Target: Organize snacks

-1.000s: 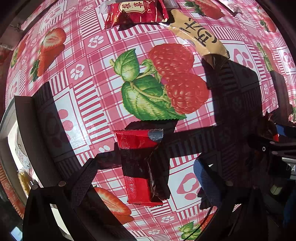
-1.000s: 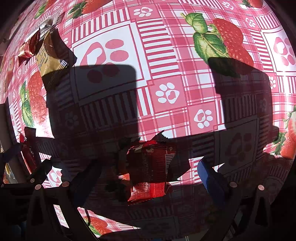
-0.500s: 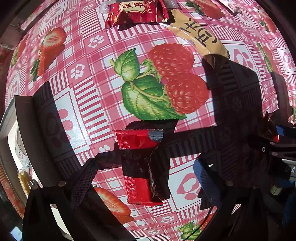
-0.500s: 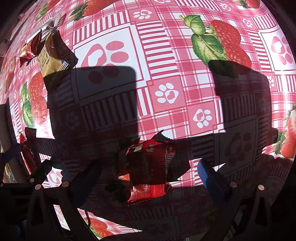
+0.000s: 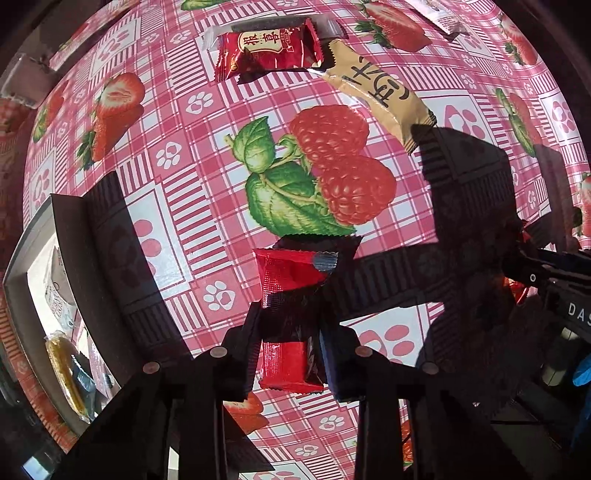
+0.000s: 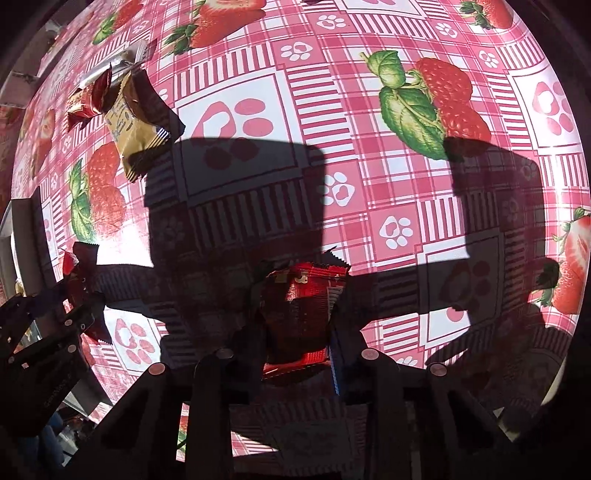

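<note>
My left gripper (image 5: 290,339) is shut on a long red snack bar (image 5: 290,288) lying on the strawberry tablecloth (image 5: 207,184). My right gripper (image 6: 297,325) is shut on a red square snack packet (image 6: 304,299), mostly in shadow. A red packet with gold writing (image 5: 266,50) and a tan snack bar (image 5: 380,99) lie further off; both show at upper left in the right wrist view, the tan bar (image 6: 135,136) beside the red packet (image 6: 90,99). The left gripper with its bar shows at the left edge of the right wrist view (image 6: 79,280).
A grey tray (image 5: 22,266) holding several snacks, one yellow (image 5: 66,373), stands at the left edge. A silver wrapper (image 6: 122,62) lies behind the tan bar. A white packet (image 5: 437,14) lies far away at upper right. The right gripper's body (image 5: 554,280) enters at right.
Both grippers have closed their fingers onto the snacks that lay between them: the left onto the red bar, the right onto the red packet. Nothing else has moved.
</note>
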Action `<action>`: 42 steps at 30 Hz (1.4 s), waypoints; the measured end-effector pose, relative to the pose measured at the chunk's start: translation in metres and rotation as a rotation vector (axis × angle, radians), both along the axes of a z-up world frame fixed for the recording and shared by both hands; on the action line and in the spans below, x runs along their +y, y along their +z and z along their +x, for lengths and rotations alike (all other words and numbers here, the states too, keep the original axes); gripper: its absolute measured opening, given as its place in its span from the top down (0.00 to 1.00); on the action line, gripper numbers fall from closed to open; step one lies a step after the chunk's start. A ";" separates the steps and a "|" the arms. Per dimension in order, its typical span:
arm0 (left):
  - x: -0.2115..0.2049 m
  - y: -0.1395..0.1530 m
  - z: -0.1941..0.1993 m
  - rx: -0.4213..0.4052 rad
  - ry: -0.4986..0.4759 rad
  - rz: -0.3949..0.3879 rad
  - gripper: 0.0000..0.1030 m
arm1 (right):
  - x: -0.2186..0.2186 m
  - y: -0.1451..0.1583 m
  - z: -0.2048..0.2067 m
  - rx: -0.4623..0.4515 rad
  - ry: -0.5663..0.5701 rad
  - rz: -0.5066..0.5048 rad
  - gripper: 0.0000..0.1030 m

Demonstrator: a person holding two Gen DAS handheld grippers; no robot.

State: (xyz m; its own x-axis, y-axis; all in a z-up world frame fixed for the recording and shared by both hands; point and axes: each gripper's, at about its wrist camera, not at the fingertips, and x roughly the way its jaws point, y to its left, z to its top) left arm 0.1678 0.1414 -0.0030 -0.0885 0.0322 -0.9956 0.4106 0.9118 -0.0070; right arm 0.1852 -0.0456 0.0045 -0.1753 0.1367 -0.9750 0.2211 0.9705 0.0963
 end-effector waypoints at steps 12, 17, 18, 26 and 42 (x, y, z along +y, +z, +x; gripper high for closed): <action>0.022 0.049 -0.020 -0.004 0.015 -0.121 0.78 | 0.028 0.037 -0.009 -0.080 -0.015 0.145 0.69; 0.042 0.071 -0.023 -0.032 0.050 -0.151 0.78 | 0.053 0.047 -0.004 -0.083 0.010 0.158 0.69; 0.046 0.075 -0.022 -0.037 0.059 -0.156 0.78 | 0.059 0.049 -0.002 -0.085 0.017 0.157 0.69; 0.098 0.094 -0.016 -0.081 0.132 -0.199 0.78 | 0.093 0.056 0.015 -0.109 0.093 0.161 0.69; 0.188 0.096 -0.008 -0.157 0.350 -0.172 0.78 | 0.194 0.075 0.038 -0.149 0.314 0.177 0.69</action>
